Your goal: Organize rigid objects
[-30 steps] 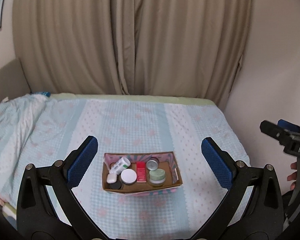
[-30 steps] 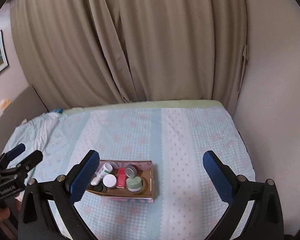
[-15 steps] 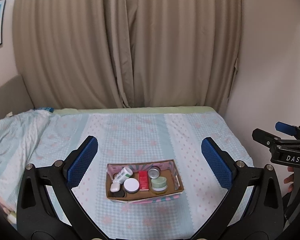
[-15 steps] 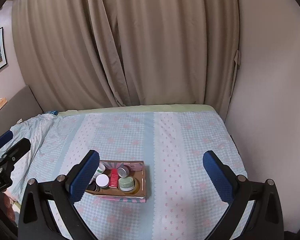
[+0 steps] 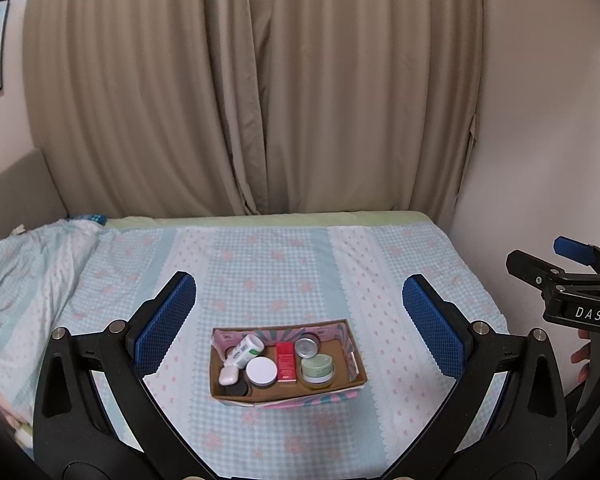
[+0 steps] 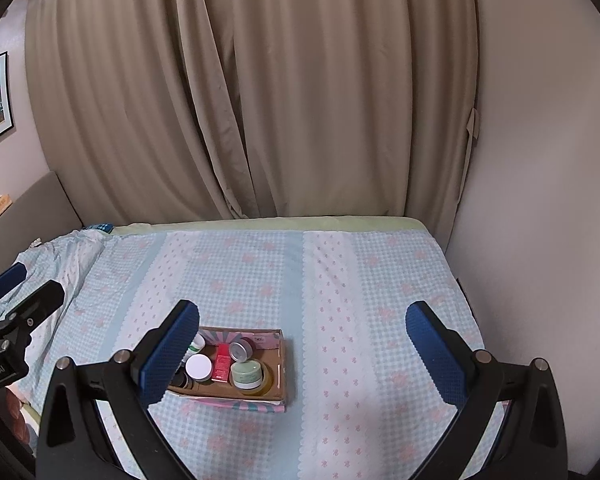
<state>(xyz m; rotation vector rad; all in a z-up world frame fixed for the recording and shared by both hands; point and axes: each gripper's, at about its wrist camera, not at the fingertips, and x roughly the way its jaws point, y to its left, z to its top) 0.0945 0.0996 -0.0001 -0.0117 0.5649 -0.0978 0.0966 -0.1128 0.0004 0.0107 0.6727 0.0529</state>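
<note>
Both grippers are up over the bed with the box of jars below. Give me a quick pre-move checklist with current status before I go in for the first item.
1. Left gripper open and holding nothing: ok.
2. Right gripper open and holding nothing: ok.
3. Cardboard box sits flat on the bedsheet, open top facing up: ok.
4. Items separable for a grasp: not ok; the white-lidded jar, red box, green jar and white bottle are packed tightly together.
5. Right view of the box unobstructed: not ok; its left finger covers the box's left end.
6. What the dark item in the front left corner is: cannot tell.
</note>
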